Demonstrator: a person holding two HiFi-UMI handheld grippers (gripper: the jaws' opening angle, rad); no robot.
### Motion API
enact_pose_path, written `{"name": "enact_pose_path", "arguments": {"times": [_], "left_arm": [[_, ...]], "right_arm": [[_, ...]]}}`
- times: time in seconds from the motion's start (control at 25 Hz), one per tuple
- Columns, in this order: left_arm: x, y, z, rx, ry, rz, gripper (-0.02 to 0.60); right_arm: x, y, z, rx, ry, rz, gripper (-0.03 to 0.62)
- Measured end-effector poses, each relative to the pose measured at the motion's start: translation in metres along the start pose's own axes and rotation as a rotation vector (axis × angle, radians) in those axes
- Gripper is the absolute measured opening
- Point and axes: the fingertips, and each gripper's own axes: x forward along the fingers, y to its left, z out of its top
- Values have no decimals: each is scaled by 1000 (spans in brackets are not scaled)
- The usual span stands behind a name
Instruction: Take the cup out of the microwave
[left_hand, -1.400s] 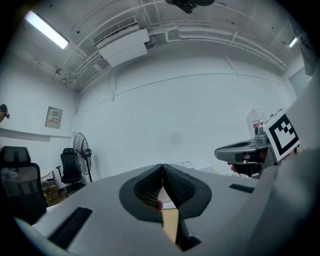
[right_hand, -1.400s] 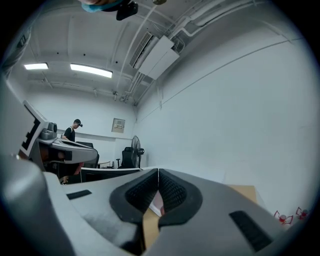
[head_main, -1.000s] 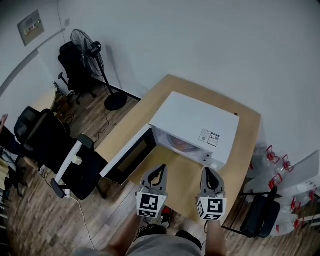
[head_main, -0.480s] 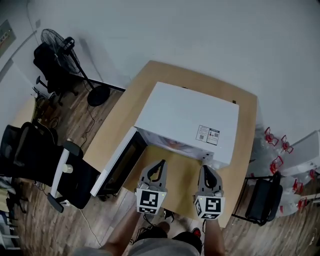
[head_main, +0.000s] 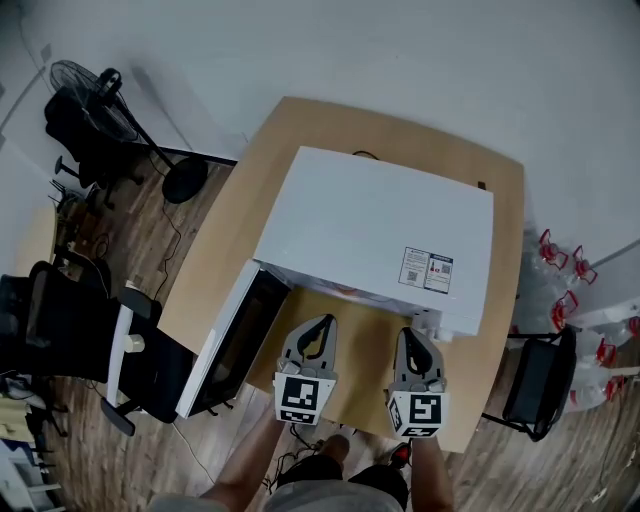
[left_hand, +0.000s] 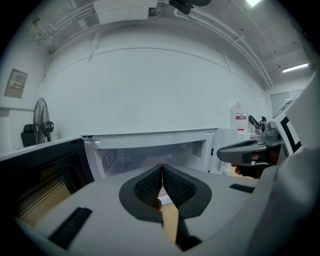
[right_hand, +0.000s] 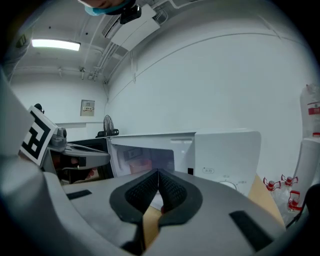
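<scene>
I can read no print here. The sticker (head_main: 428, 268) on the microwave (head_main: 370, 210) top is too small to make out. My left gripper (head_main: 320, 322) and right gripper (head_main: 411, 336) carry only square markers. The wall plate (left_hand: 16, 82) is blurred.

l gripper (head_main: 323, 322) & r gripper (head_main: 412, 335) side by side, jaws closed, empty.

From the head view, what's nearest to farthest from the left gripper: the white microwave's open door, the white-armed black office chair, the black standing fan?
1. Open microwave door, just left of the left gripper.
2. White-armed black office chair, farther left.
3. Black standing fan, upper left.
</scene>
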Motion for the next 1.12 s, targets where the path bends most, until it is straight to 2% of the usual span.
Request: {"name": "enact_pose_path", "arguments": {"times": [0.16,0.28,0.36,0.68,0.88,1.12], "left_arm": [[12,6,-6,0,9,3,25],[19,4,-11,-6,23,-26,34],[25,2,-13,-7,26,-43,130],[55,-7,-26,-15,47,-114,336],[74,0,-30,-49,54,-106,376],[92,9,-32,-55,52,-90,383]], "right_arm": [[6,4,-7,11,15,2,18],[7,5,-9,14,22,3,18],[8,5,-8,15,22,4,18],[12,11,-15,14,42,16,18],[14,14,-21,12,59,21,18],[19,12,-25,11,73,18,18]]}}
